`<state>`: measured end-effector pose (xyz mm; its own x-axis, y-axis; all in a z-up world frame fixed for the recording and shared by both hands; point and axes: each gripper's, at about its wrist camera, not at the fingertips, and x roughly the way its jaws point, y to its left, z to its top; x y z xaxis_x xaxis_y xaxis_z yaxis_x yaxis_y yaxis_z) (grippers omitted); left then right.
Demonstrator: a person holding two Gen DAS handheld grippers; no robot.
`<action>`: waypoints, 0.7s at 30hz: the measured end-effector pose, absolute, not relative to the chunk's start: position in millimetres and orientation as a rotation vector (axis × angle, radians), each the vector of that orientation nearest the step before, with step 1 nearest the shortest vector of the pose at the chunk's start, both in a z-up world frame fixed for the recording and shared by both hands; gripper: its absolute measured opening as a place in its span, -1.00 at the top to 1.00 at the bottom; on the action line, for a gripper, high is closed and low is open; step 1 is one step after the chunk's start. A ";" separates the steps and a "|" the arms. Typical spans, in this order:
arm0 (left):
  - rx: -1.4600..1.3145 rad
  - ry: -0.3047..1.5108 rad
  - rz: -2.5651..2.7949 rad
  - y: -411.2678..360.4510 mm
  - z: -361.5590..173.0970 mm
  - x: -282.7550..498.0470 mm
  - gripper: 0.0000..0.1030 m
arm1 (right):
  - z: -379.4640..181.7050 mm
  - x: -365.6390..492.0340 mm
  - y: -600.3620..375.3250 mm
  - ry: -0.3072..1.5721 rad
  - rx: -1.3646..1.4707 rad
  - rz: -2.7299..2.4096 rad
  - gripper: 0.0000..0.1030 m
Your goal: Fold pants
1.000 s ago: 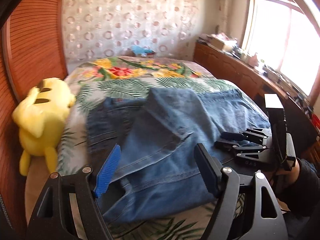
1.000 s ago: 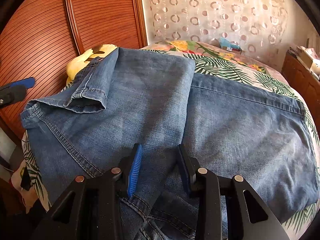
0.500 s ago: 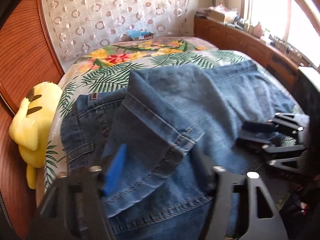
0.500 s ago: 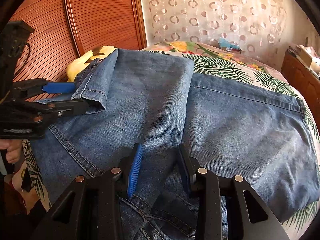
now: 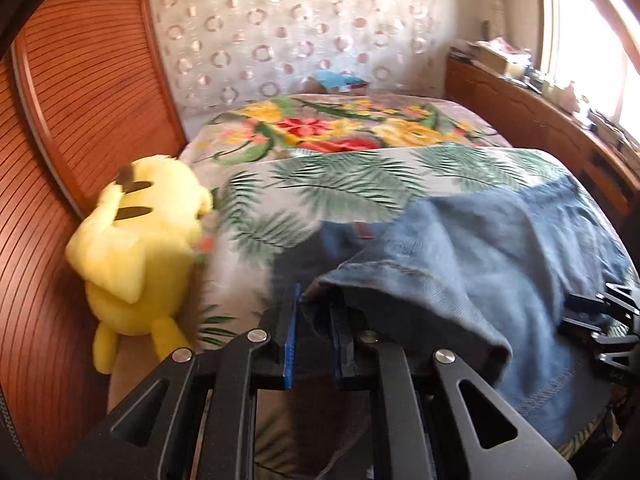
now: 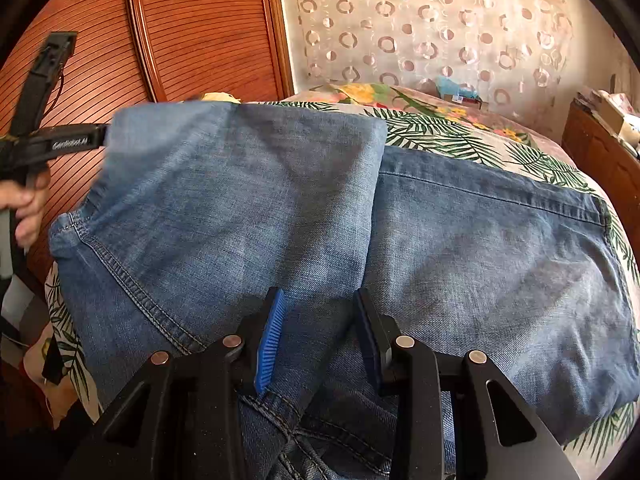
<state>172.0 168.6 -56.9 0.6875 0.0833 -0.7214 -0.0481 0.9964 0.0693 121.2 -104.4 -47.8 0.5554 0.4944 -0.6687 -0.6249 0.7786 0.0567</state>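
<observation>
Blue denim pants (image 6: 460,240) lie folded on the bed, one leg doubled over the other. My left gripper (image 5: 316,308) is shut on the hem corner of the upper leg (image 5: 420,272) and holds it lifted above the bed. In the right wrist view the left gripper (image 6: 100,138) shows at the far left, holding that raised corner. My right gripper (image 6: 320,320) rests on the denim at the near edge, its jaws a hand's width apart with fabric between them. It also shows in the left wrist view (image 5: 600,320) at the right edge.
The bed (image 5: 340,184) has a leaf and flower print cover. A yellow plush toy (image 5: 140,248) lies at its left edge against the wooden slatted headboard (image 5: 80,100). A wooden sideboard (image 5: 540,120) with clutter runs along the right under a window.
My left gripper closed on the folded-back hem corner and lifted it up and to the left. The crumpled cuff now hangs straightened. My right gripper stayed in place.
</observation>
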 end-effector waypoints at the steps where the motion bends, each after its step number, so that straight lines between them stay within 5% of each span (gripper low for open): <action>1: 0.039 0.819 0.086 176.7 -58.4 173.4 0.70 | -47.8 121.2 -104.3 0.724 -0.196 0.666 0.28; 11: -0.018 0.856 0.106 200.8 -78.8 147.9 0.09 | -48.6 122.1 -104.5 0.726 -0.192 0.664 0.28; 16: -0.051 0.832 0.069 194.5 -76.4 130.1 -0.01 | -47.8 120.1 -106.6 0.711 -0.198 0.659 0.28; 18: -0.054 0.808 0.040 184.9 -71.5 124.0 -0.33 | -46.1 118.9 -108.4 0.701 -0.205 0.653 0.28; 21: -0.055 0.774 0.001 171.6 -63.8 117.6 -0.50 | -41.9 116.0 -119.2 0.694 -0.186 0.641 0.28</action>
<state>117.6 171.6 -63.8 0.7153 -0.0198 -0.6985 -0.0208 0.9986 -0.0496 116.0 -119.2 -41.9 0.5870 0.4866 -0.6470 -0.6062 0.7939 0.0471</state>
